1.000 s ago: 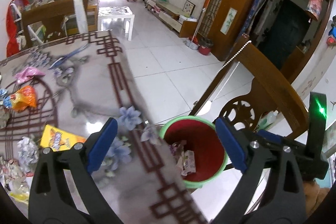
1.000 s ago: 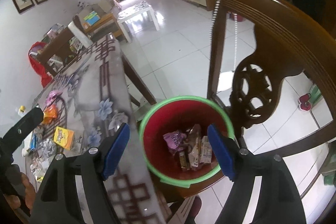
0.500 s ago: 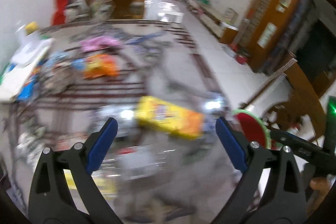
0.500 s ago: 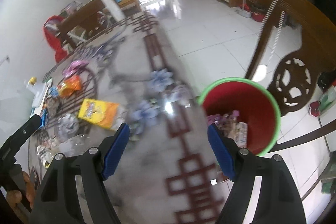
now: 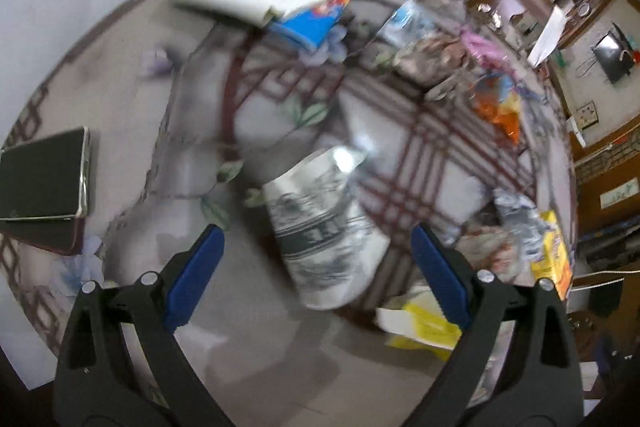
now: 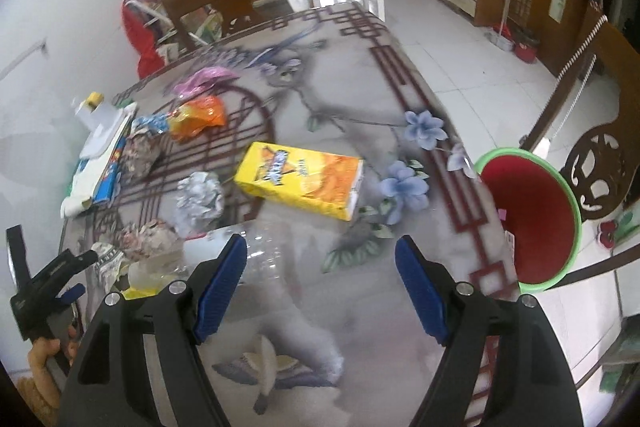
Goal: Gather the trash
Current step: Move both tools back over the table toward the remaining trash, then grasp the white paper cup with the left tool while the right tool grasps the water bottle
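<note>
1. The table (image 6: 360, 99), under its flowered cloth, carries all the loose trash; the red bin with the green rim (image 6: 532, 219) stands off its right edge, beside the carved chair (image 6: 600, 179).
2. The yellow box (image 6: 300, 183) lies flat near the table's middle, ahead of your right gripper (image 6: 320, 287) and slightly left of its centre line, long axis running left to right across your view. A clear plastic bottle (image 6: 264, 259) lies closer, just beside the right gripper's left finger.
3. The crumpled grey-and-white wrapper (image 5: 326, 227) is the piece your left gripper (image 5: 316, 275) faces. It sits between the two blue pads, a little beyond the tips, long axis tilted from upper left to lower right. This view is blurred, so I cannot tell whether the pads touch it.
4. Your left hand looks nearer to a grab than your right; judging by the framing, a short push forward and down would bring the wrapper into the gap.
5. Both grippers point down at the tabletop, fingers spread wide, holding nothing.
6. Smaller pieces lie further off: a foil ball (image 6: 200, 199), an orange snack bag (image 6: 198, 115) and a pink wrapper (image 6: 204, 77). A black phone (image 5: 44, 179) lies far left; leave it.
</note>
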`<action>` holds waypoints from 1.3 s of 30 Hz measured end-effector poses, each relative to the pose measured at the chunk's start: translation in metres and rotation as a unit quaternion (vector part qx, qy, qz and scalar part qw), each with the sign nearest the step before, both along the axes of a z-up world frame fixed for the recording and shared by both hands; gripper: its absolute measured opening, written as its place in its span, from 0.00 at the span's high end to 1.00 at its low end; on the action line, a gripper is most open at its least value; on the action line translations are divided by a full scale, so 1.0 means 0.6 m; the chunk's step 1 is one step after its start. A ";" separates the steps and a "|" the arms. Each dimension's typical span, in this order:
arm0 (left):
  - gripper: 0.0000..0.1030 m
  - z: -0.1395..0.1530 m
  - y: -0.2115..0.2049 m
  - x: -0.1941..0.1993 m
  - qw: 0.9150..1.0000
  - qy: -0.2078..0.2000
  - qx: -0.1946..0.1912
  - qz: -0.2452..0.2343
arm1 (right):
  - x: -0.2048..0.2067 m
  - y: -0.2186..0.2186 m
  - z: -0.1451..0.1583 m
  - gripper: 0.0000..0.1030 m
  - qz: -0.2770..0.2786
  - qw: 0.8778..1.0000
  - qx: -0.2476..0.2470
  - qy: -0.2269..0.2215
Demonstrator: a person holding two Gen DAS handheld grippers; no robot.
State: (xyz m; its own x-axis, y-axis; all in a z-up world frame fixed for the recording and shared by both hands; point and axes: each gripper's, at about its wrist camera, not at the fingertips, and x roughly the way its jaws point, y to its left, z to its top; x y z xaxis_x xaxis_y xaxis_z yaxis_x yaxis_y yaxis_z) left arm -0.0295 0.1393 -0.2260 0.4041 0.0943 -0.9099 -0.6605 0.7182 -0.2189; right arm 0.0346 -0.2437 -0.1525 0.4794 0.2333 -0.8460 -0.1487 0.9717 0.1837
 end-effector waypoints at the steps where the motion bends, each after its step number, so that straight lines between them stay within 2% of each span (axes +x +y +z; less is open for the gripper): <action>1: 0.11 -0.007 -0.003 0.003 1.000 0.006 -0.001 -0.010 | -0.003 0.006 0.000 0.28 0.002 1.000 -0.002 -0.001; 5: 0.11 -0.031 -0.005 0.020 0.999 0.015 -0.005 -0.037 | -0.013 0.020 0.004 0.28 -0.001 1.000 -0.008 -0.004; 6: 0.15 -0.038 0.000 0.025 0.999 0.017 -0.007 -0.043 | -0.015 0.022 0.005 0.28 -0.002 1.000 -0.011 -0.004; 8: 0.29 -0.046 -0.004 0.040 0.998 0.023 -0.008 -0.066 | -0.020 0.024 0.007 0.28 -0.005 1.000 -0.014 -0.003; 9: 0.41 -0.046 -0.004 0.049 0.997 0.022 -0.005 -0.076 | -0.022 0.025 0.008 0.28 -0.006 1.000 -0.015 -0.003; 10: 0.50 -0.043 -0.008 0.056 0.996 0.022 0.002 -0.088 | -0.023 0.024 0.008 0.28 -0.008 1.000 -0.015 -0.002; 11: 0.54 -0.042 -0.012 0.062 0.994 0.021 0.003 -0.103 | -0.023 0.025 0.008 0.28 -0.010 1.000 -0.015 -0.001; 16: 0.55 -0.037 -0.026 0.075 0.989 0.015 0.004 -0.150 | -0.023 0.037 0.007 0.28 -0.005 1.000 -0.012 0.004; 20: 0.55 -0.036 -0.027 0.078 0.984 0.017 0.005 -0.176 | -0.018 0.063 -0.006 0.27 0.030 0.999 -0.014 0.023; 22: 0.53 -0.041 -0.030 0.084 0.981 0.026 0.006 -0.192 | -0.011 0.079 -0.017 0.20 0.059 0.997 -0.014 0.042; 23: 0.47 -0.043 -0.030 0.086 0.980 0.030 0.011 -0.195 | -0.005 0.088 -0.023 0.20 0.080 0.995 -0.016 0.051; 24: 0.38 -0.044 -0.029 0.087 0.980 0.034 0.015 -0.196 | 0.000 0.098 -0.028 0.20 0.101 0.993 -0.025 0.059; 25: 0.34 -0.044 -0.027 0.087 0.980 0.035 0.017 -0.196 | 0.005 0.110 -0.030 0.20 0.123 0.990 -0.042 0.061; 27: 0.28 -0.041 -0.023 0.086 0.980 0.028 0.014 -0.194 | 0.014 0.141 -0.033 0.20 0.184 0.977 -0.090 0.057; 29: 0.28 -0.036 -0.022 0.088 0.980 0.019 0.011 -0.196 | 0.021 0.175 -0.036 0.18 0.253 0.957 -0.132 0.057; 31: 0.28 -0.033 -0.025 0.091 0.979 0.015 0.016 -0.202 | 0.022 0.198 -0.045 0.14 0.302 0.939 -0.149 0.065; 32: 0.28 -0.034 -0.027 0.093 0.979 0.015 0.017 -0.205 | 0.022 0.216 -0.052 0.13 0.339 0.923 -0.165 0.072; 34: 0.40 -0.040 -0.029 0.095 0.978 0.017 0.010 -0.208 | 0.019 0.234 -0.066 0.13 0.381 0.901 -0.195 0.076; 35: 0.50 -0.044 -0.029 0.095 0.978 0.021 0.006 -0.207 | 0.018 0.247 -0.077 0.13 0.411 0.882 -0.217 0.079; 39: 0.54 -0.048 -0.022 0.088 0.981 0.018 -0.012 -0.194 | 0.024 0.263 -0.107 0.13 0.467 0.840 -0.257 0.098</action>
State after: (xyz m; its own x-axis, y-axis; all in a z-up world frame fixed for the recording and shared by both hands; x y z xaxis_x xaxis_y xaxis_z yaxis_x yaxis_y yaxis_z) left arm 0.0234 0.1260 -0.2548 0.3723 -0.0823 -0.9245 -0.3454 0.9122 -0.2203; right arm 0.0488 -0.0857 -0.2168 0.1288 0.0100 -0.9916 -0.9066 0.4064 -0.1136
